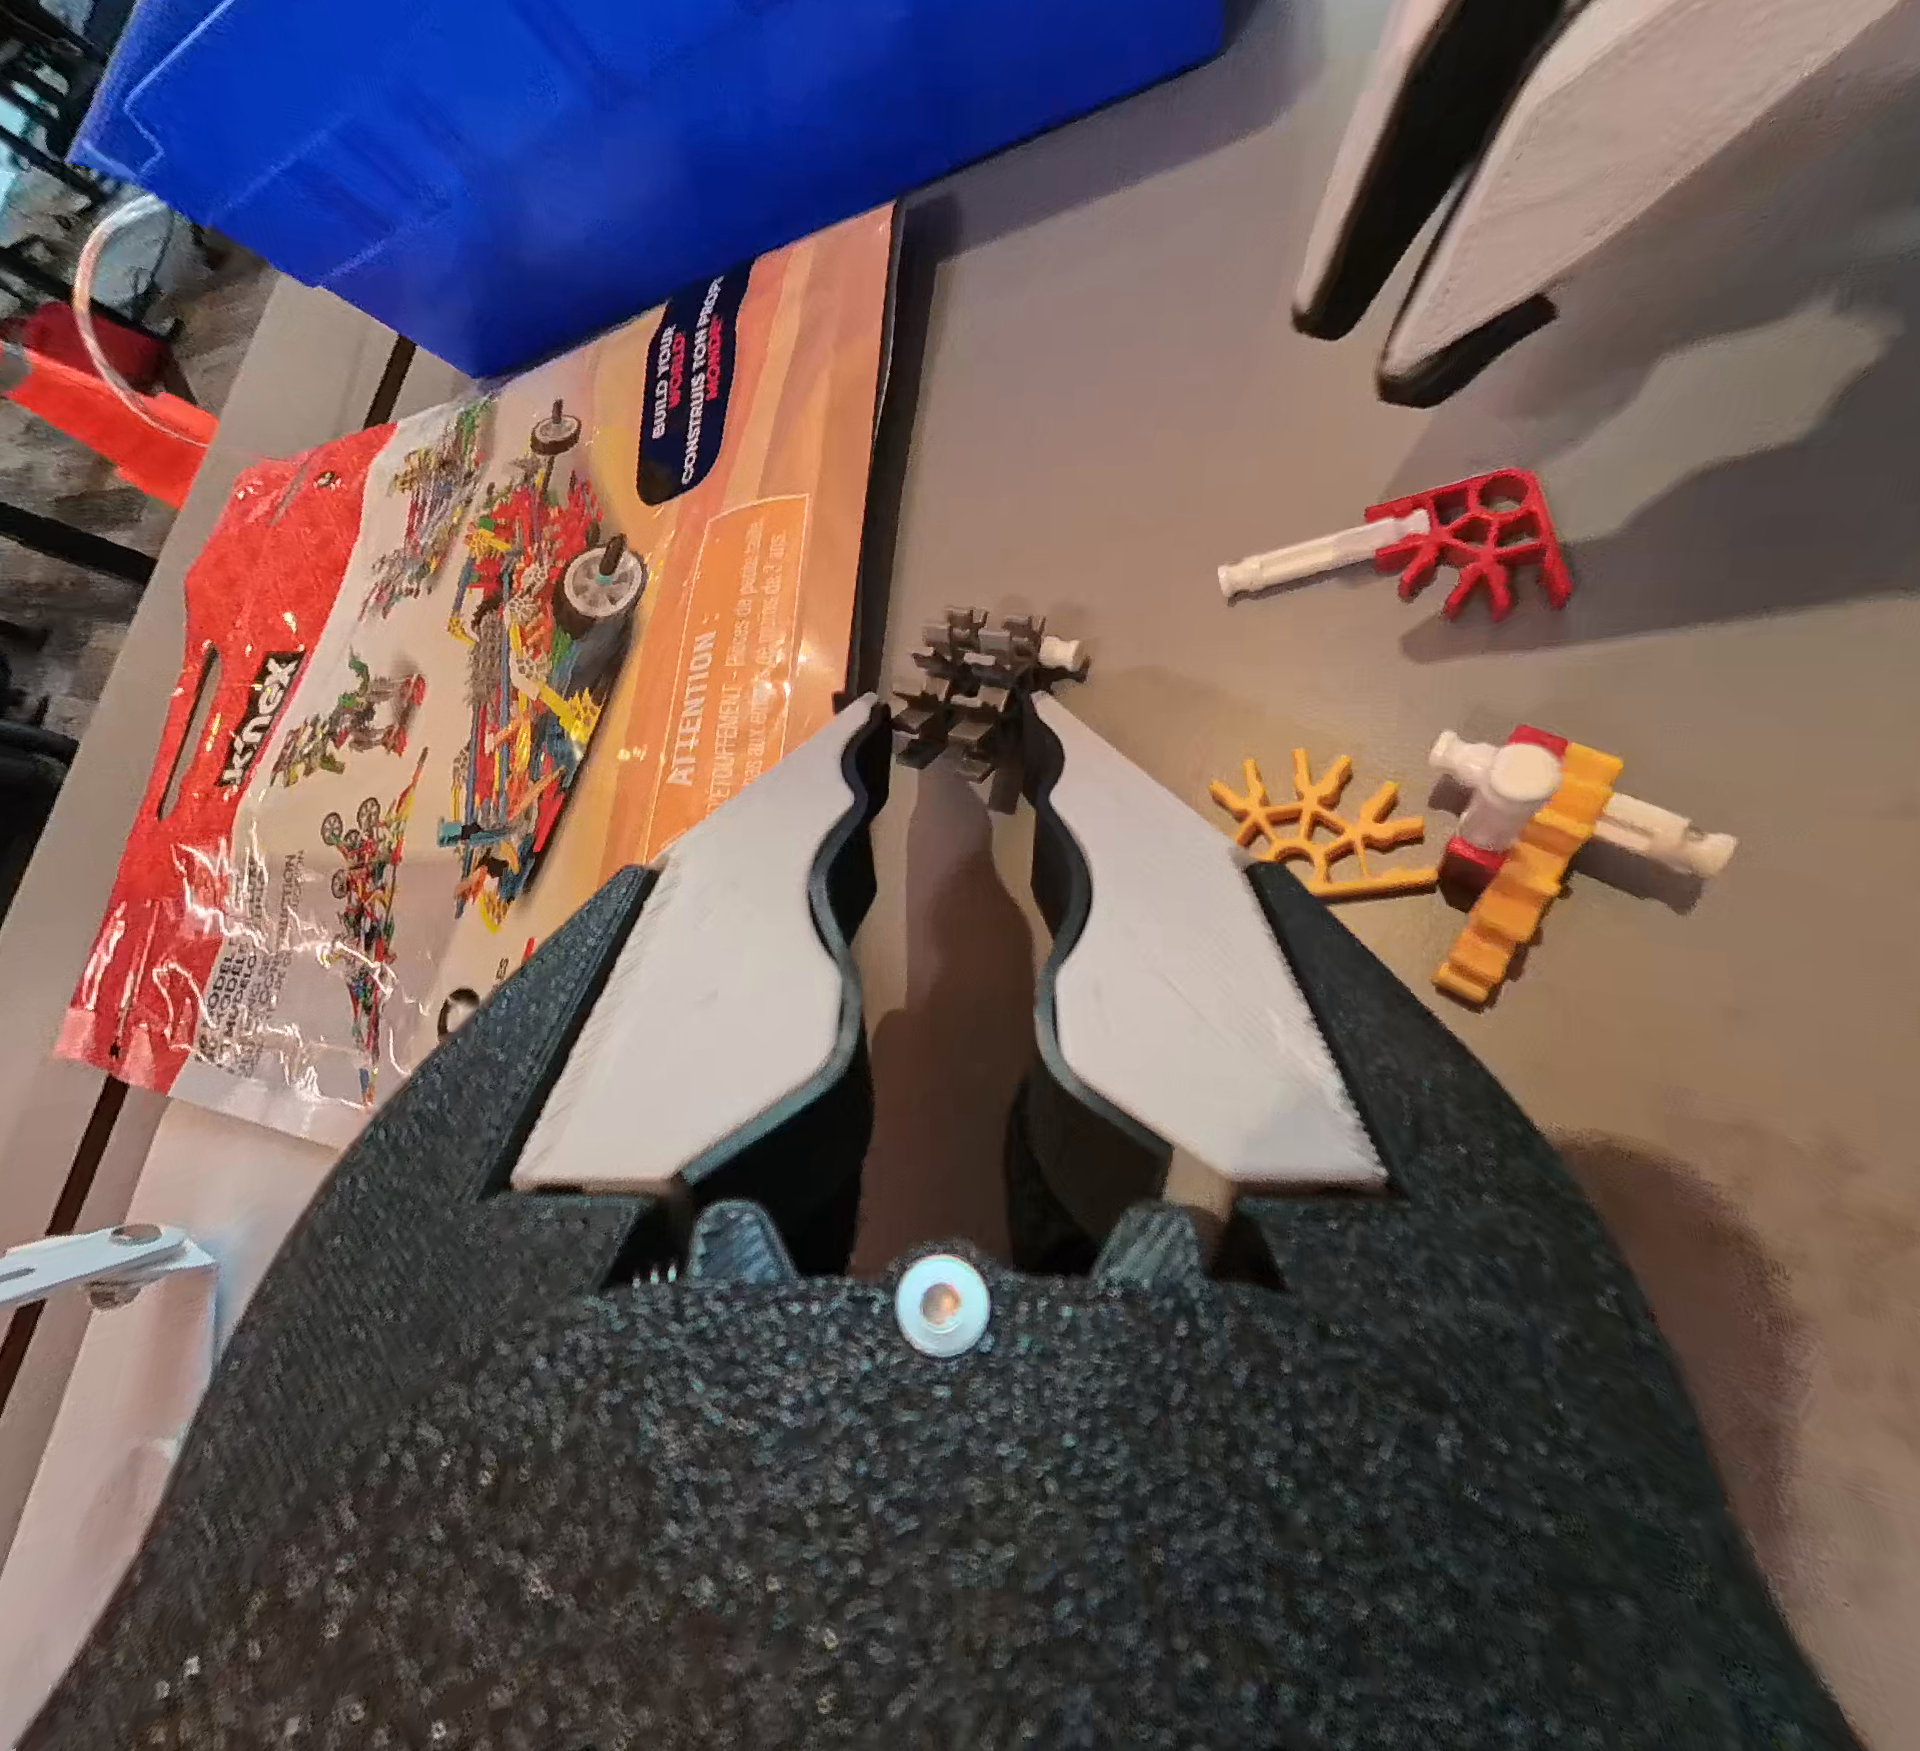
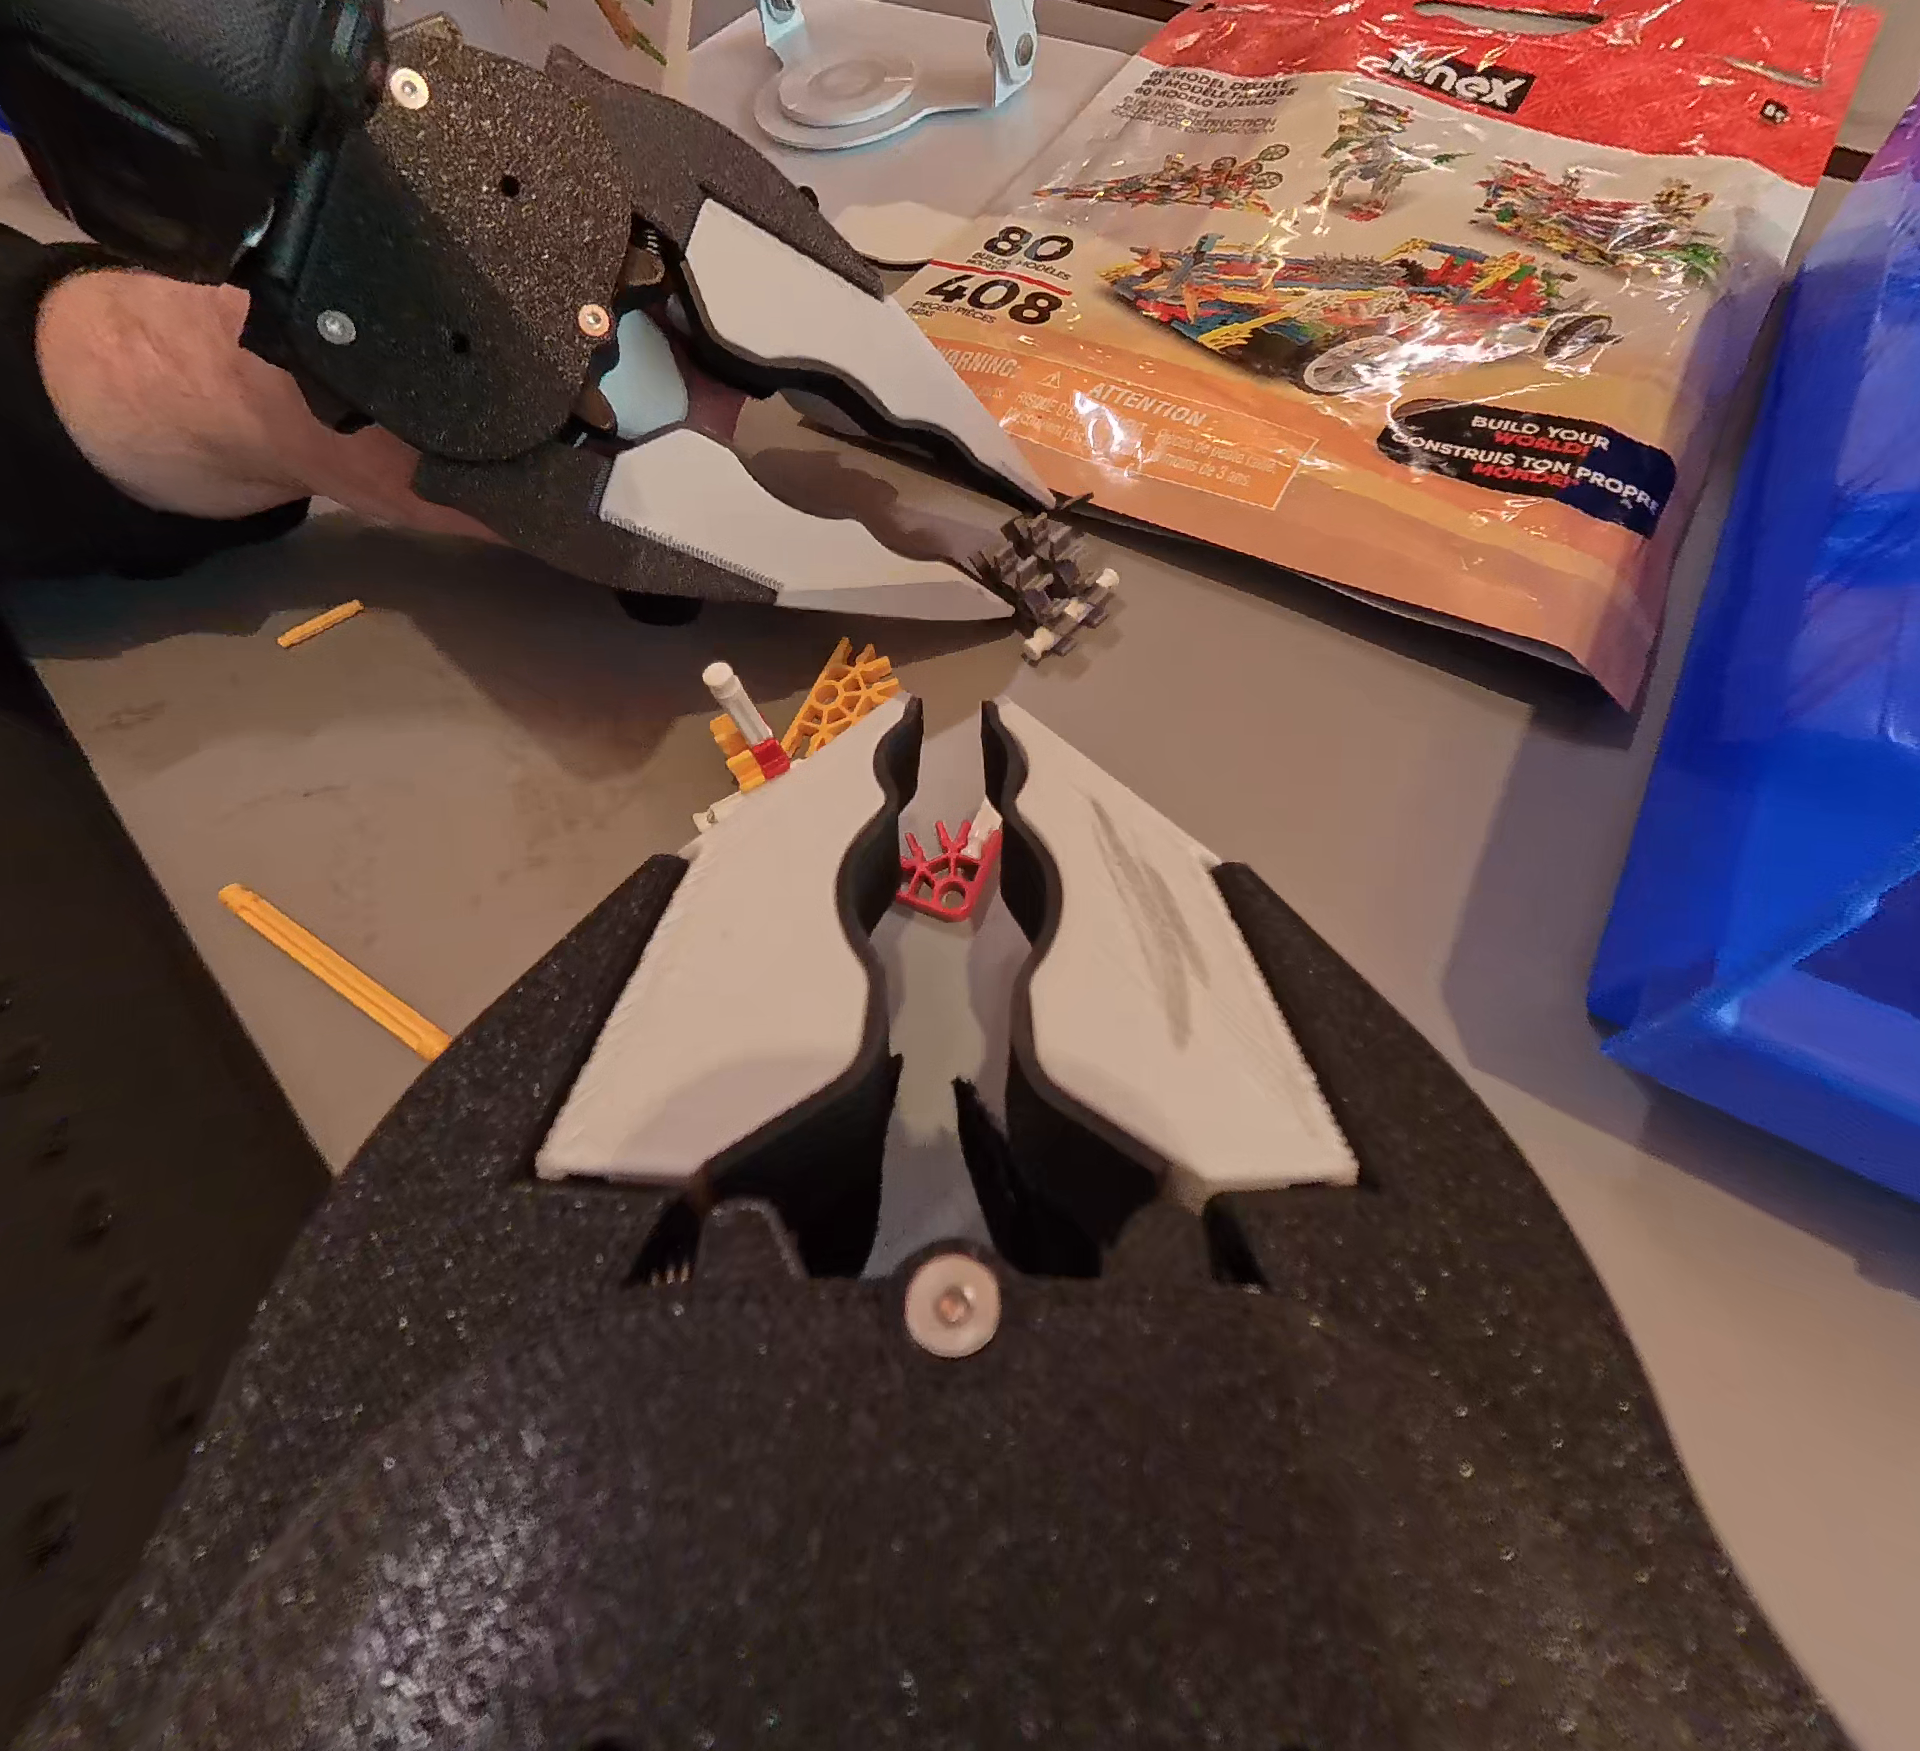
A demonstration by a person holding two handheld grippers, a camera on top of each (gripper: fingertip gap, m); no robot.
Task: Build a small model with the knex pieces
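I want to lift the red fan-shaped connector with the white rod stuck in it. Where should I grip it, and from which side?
Probably grip the white rod, not the spiky fan. The red fan-shaped connector lies flat on the grey table, so its thin prongs offer little to pinch. The rod juts out one side, clear of other pieces; come from above with the fingers either side of it.

Each gripper had a black, grainy body with a silver screw (image 1: 941, 1304) at its middle. The two pale grey fingers (image 2: 1143, 974) carried wavy black inner edges. The person's hand (image 2: 156, 413) wore a black sleeve.
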